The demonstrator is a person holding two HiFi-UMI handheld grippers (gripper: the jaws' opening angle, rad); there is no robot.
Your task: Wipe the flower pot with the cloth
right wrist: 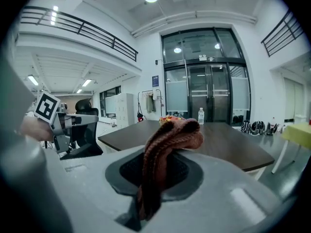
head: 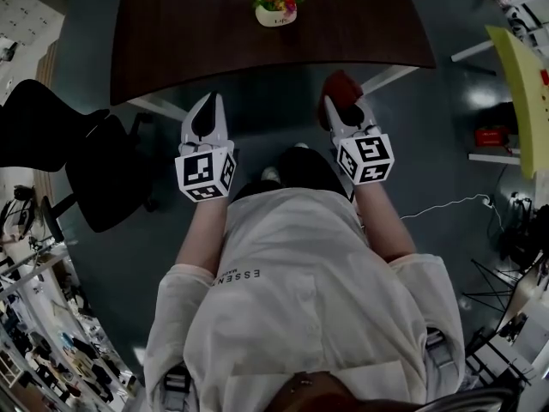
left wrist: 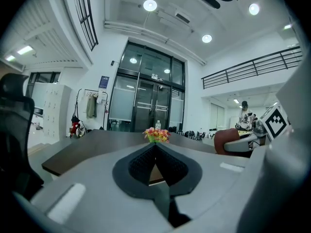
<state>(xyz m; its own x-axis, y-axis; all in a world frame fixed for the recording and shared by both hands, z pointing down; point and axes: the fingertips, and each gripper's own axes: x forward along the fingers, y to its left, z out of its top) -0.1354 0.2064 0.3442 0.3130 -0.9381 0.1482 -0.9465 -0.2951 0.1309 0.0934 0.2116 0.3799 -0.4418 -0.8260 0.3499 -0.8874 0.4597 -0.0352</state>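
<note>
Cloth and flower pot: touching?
Apart. Head view: cloth, clamped in the right hand-held gripper, hangs short of the table; flower pot stands far across it.

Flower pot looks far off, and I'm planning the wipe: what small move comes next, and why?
Probably carry the right claw forward over the table edge toward the flower pot. It is shut on the cloth, but hangs short of the table, and the pot stands well in from that edge.

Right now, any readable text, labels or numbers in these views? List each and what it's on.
"ESSEN": printed on the person's white shirt; the rest is cut off, and the smaller line by it is unreadable.
Blue sign beside the glass doors: too small to read.
Marker cubes: square patterns only, no words.
</note>
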